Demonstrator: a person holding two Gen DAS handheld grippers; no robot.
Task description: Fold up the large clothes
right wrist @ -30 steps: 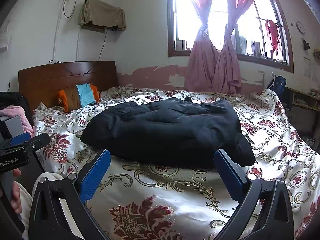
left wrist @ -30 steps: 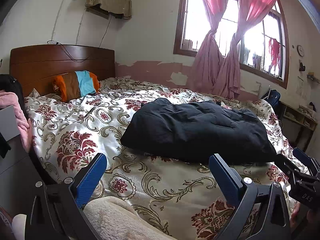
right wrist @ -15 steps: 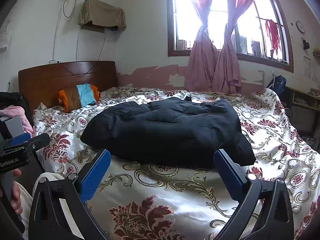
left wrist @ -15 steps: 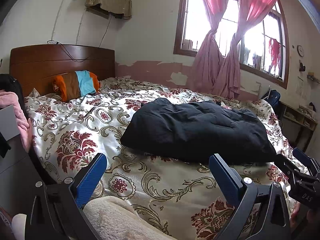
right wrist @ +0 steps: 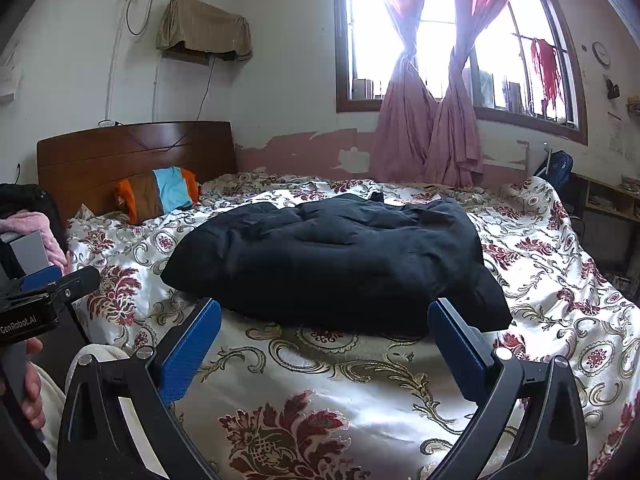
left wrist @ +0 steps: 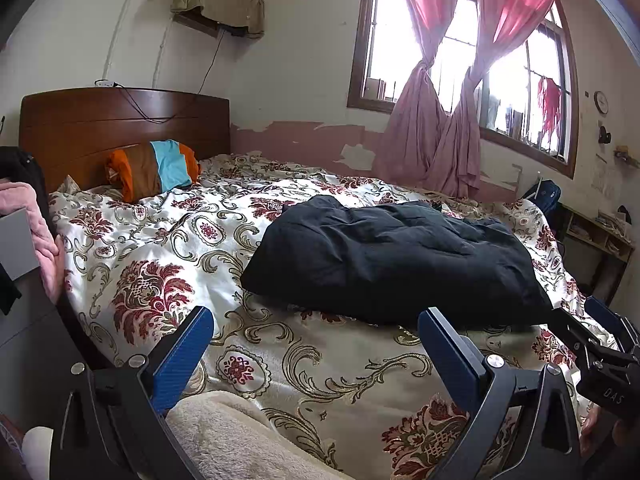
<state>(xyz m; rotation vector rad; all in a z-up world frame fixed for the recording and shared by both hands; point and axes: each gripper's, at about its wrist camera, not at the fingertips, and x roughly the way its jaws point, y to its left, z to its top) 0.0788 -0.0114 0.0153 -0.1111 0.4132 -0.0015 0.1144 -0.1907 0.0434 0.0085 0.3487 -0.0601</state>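
Note:
A large black padded garment [left wrist: 394,256] lies folded in a thick bundle on the floral bedspread [left wrist: 168,264]; it also shows in the right wrist view [right wrist: 336,264]. My left gripper [left wrist: 316,334] is open and empty, held above the near edge of the bed, short of the garment. My right gripper [right wrist: 324,326] is open and empty, held just short of the garment's near edge. The right gripper also shows at the right edge of the left wrist view [left wrist: 600,344]. The left gripper also shows at the left edge of the right wrist view [right wrist: 44,288].
A striped orange, brown and blue pillow [left wrist: 154,168] lies by the wooden headboard [left wrist: 120,124]. Pink curtains [left wrist: 440,136] hang at the window behind the bed. A cream fleece cloth [left wrist: 232,436] lies at the near bed edge. A low shelf [left wrist: 600,236] stands at the right.

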